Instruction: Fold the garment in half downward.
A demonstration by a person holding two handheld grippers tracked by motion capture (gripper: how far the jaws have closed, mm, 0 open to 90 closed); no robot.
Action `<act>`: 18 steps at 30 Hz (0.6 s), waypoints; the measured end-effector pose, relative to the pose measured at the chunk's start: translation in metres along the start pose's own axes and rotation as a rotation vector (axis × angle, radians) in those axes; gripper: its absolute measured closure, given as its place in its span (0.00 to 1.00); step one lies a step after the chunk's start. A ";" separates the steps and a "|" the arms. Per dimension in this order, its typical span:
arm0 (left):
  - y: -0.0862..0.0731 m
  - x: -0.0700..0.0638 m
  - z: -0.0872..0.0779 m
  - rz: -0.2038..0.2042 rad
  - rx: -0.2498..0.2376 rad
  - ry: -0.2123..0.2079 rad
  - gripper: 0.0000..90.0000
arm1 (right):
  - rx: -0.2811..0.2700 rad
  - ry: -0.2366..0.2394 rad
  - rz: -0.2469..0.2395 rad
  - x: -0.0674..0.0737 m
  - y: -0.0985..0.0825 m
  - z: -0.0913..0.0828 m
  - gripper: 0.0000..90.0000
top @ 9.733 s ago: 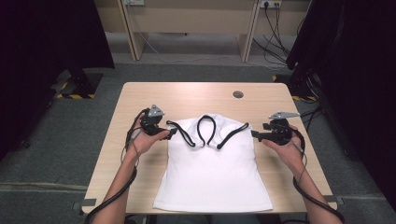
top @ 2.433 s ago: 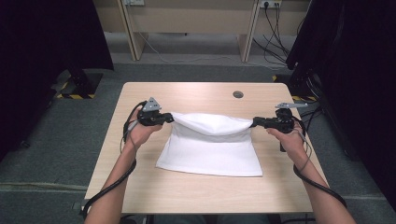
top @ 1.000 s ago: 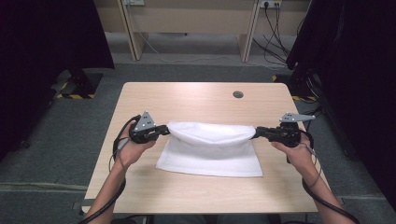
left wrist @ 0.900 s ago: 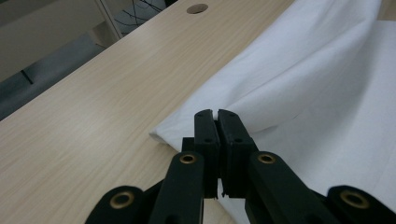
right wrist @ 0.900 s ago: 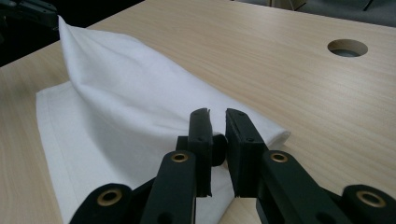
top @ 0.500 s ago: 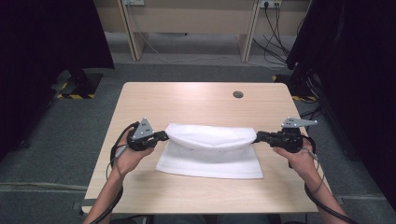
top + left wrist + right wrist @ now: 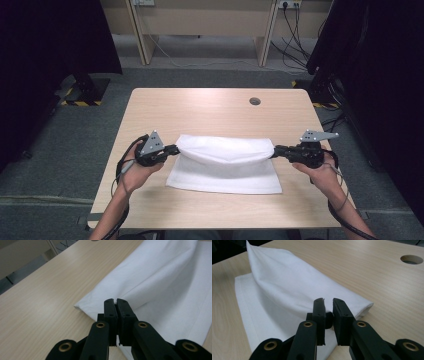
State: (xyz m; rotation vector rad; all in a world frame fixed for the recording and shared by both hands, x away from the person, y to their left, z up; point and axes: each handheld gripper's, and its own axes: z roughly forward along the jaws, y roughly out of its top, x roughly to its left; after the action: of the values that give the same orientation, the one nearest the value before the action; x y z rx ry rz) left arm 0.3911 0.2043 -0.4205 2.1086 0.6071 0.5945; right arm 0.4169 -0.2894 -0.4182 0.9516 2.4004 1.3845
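high view: both hands (image 7: 136,172) level, outstretched

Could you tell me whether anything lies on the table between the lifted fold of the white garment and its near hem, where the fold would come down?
Nothing visible does. The white garment is gripped by the left gripper and right gripper; its lower layer lies bare on the table.
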 end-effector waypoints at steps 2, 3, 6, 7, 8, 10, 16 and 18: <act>-0.004 -0.003 0.001 0.006 0.022 -0.013 0.96 | 0.023 0.014 -0.013 0.001 -0.003 0.002 0.90; -0.006 -0.004 0.002 0.007 0.031 -0.021 0.96 | 0.038 0.014 -0.024 0.003 -0.005 0.003 0.90; -0.013 -0.008 0.004 0.011 0.061 -0.038 0.96 | 0.090 0.021 -0.053 0.006 -0.012 0.009 0.90; -0.015 -0.009 0.005 0.013 0.070 -0.040 0.96 | 0.106 0.028 -0.063 0.007 -0.014 0.010 0.90; -0.017 -0.010 0.005 0.015 0.078 -0.042 0.96 | 0.121 0.032 -0.075 0.008 -0.016 0.012 0.89; -0.021 -0.012 0.006 0.017 0.092 -0.050 0.96 | 0.147 0.047 -0.092 0.010 -0.019 0.014 0.89; -0.029 -0.018 0.008 0.037 0.143 -0.081 0.96 | 0.220 0.053 -0.142 0.013 -0.024 0.022 0.89; -0.031 -0.020 0.009 0.045 0.161 -0.090 0.95 | 0.235 0.058 -0.153 0.015 -0.026 0.024 0.89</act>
State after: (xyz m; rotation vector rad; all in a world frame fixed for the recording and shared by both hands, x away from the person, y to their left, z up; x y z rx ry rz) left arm 0.3746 0.2028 -0.4547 2.2918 0.5744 0.4861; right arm 0.4060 -0.2724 -0.4504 0.7668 2.6609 1.1100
